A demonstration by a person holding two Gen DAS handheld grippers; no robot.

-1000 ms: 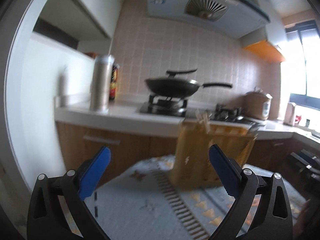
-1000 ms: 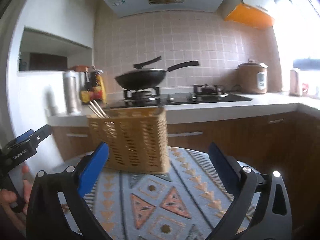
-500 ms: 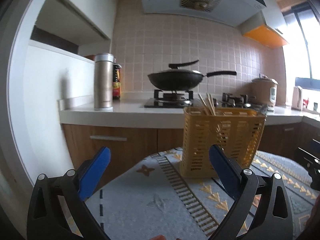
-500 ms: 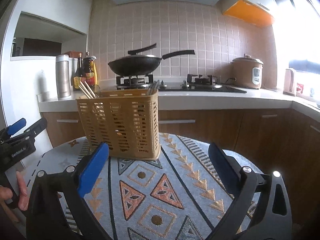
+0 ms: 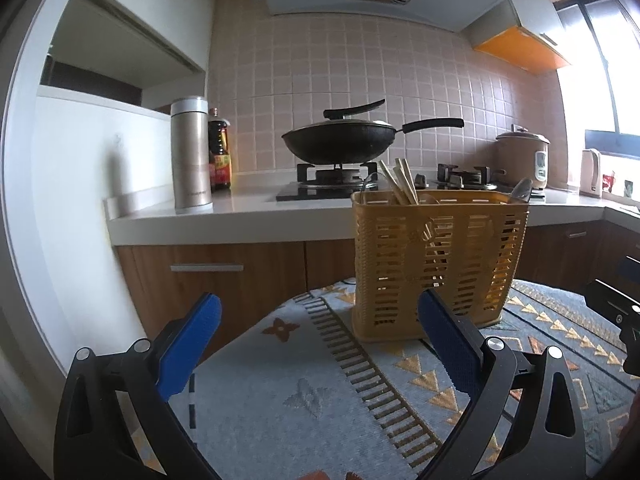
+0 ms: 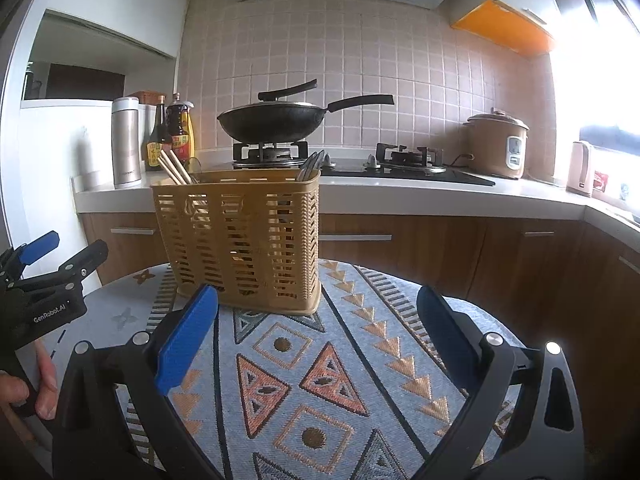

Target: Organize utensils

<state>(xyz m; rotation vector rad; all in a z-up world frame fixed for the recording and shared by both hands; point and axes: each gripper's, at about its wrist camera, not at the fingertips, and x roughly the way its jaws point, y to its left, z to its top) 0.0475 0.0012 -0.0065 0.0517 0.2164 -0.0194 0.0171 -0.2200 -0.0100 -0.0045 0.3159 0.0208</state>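
Basket: yellow slatted utensil basket upright on the patterned tablecloth, ahead of both grippers.
Contents: chopsticks lean out at one end, metal utensil handles at the other; lower parts hidden behind slats.
Left gripper: spread wide, empty.
Right gripper: spread wide, empty.
Background: wok on stove; window side overexposed.

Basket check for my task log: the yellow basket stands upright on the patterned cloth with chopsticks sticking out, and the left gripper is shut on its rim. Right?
Not quite. The left gripper is open, apart from the basket and holding nothing, as the left wrist view shows. The rest holds: the basket stands upright on the cloth with chopsticks sticking out.
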